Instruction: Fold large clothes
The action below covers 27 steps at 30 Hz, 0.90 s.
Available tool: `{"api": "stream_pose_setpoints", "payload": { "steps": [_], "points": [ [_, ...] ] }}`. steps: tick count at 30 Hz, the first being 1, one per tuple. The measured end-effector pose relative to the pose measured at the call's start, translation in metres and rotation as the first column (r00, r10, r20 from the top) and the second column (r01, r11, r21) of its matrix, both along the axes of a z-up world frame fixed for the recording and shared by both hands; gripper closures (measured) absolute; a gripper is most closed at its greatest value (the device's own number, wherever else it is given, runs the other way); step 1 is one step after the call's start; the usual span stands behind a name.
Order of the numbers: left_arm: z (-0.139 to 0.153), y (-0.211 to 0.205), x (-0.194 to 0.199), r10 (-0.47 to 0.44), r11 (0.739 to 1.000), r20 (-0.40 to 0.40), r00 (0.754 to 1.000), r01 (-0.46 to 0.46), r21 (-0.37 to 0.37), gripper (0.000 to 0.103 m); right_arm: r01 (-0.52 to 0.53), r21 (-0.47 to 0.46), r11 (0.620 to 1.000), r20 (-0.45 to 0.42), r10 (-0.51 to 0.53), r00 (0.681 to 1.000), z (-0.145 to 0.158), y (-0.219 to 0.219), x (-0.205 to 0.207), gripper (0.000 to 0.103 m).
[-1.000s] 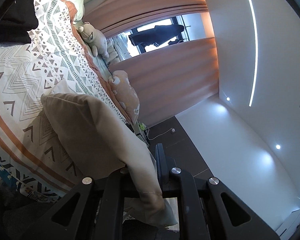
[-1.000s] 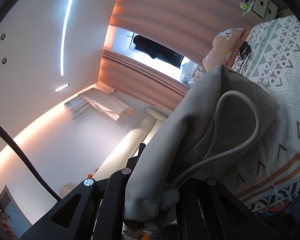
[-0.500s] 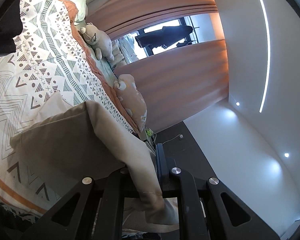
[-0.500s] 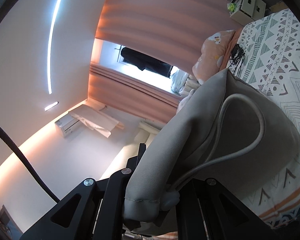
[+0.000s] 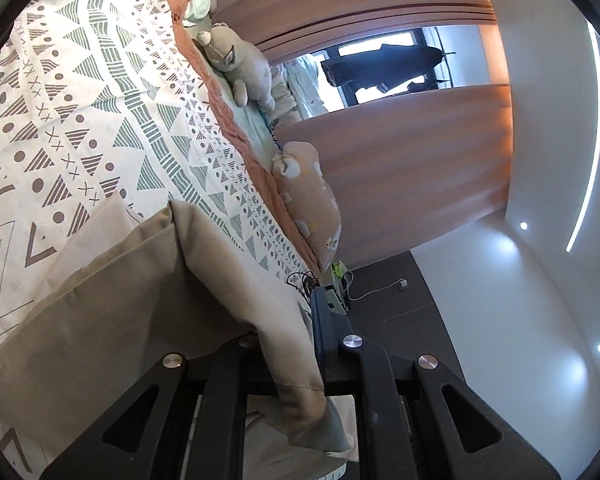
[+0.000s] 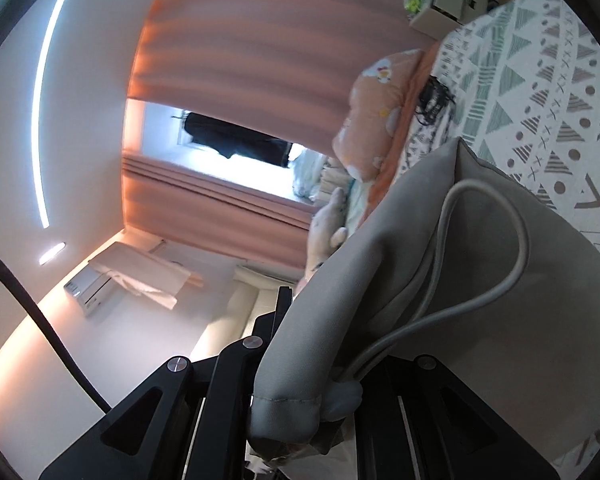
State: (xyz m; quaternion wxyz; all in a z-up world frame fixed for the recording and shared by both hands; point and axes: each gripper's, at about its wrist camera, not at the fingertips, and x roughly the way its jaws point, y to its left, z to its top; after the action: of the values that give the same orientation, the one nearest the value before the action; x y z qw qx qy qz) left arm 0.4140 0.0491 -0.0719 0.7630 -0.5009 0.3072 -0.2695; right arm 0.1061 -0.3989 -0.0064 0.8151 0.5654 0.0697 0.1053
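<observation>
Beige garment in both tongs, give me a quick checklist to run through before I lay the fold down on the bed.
1. Left tongs clamped on the beige garment: ok, a hemmed edge is pinched between them.
2. Right tongs clamped on the garment: ok, a stitched hem is bunched there.
3. Drawstring tucked away: not ok, it loops loose over the cloth.
4. Patterned bedspread bare ahead of the garment: ok.
5. Plush toy and peach pillow clear of the landing area: ok, both at the bed's edge.
6. Layers aligned: cannot tell.
</observation>
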Motion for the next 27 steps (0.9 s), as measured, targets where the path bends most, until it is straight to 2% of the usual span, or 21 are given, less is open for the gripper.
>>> {"api": "stream_pose_setpoints", "payload": {
  "steps": [4,8,13,16,18,19,20,21,22,23,27],
  "points": [
    [-0.022,-0.01,0.035,0.003,1.0,-0.071,0.997,-0.002,0.015,0.091,0.041,0.043,0.998,-0.104,-0.036,0.994,-0.005,0.002,0.024,0.095],
    [-0.043,-0.019,0.063,-0.005,0.999,-0.125,0.992,0.011,0.047,0.091,0.085,0.069,0.994,-0.228,-0.068,0.971,-0.007,0.001,0.042,0.095],
    [-0.071,-0.025,0.085,-0.017,0.996,-0.197,0.98,0.033,0.077,0.091,0.091,0.073,0.993,-0.26,-0.069,0.963,-0.016,0.011,0.059,0.094],
    [-0.088,-0.028,0.094,-0.002,0.993,-0.229,0.973,0.028,0.111,0.091,0.107,0.022,0.994,-0.325,-0.094,0.941,-0.019,0.017,0.072,0.094],
    [-0.099,-0.03,0.1,0.016,0.99,-0.271,0.962,0.022,0.137,0.085,0.111,0.007,0.994,-0.345,-0.101,0.933,-0.021,0.02,0.081,0.094],
    [-0.103,-0.031,0.103,0.016,0.99,-0.276,0.961,0.024,0.14,0.082,0.112,-0.004,0.994,-0.359,-0.106,0.927,-0.02,0.023,0.084,0.088],
    [-0.106,-0.031,0.106,0.015,0.99,-0.272,0.962,0.025,0.141,0.069,0.11,-0.023,0.994,-0.36,-0.111,0.926,-0.018,0.024,0.089,0.075],
    [-0.108,-0.031,0.109,0.017,0.99,-0.27,0.963,0.021,0.14,0.043,0.107,-0.041,0.993,-0.354,-0.115,0.928,-0.017,0.025,0.093,0.063],
    [-0.11,-0.031,0.112,0.02,0.991,-0.264,0.964,0.016,0.133,0.026,0.109,-0.044,0.993,-0.349,-0.118,0.93,-0.017,0.025,0.097,0.029],
    [-0.11,-0.032,0.114,0.023,0.992,-0.25,0.968,0.009,0.125,0.0,0.112,-0.038,0.993,-0.34,-0.119,0.933,-0.015,0.026,0.099,0.012],
    [-0.108,-0.037,0.122,0.028,0.984,-0.224,0.974,0.013,0.18,0.0,0.102,-0.032,0.994,-0.333,-0.107,0.937,-0.012,0.031,0.11,0.012]
  ]
}}
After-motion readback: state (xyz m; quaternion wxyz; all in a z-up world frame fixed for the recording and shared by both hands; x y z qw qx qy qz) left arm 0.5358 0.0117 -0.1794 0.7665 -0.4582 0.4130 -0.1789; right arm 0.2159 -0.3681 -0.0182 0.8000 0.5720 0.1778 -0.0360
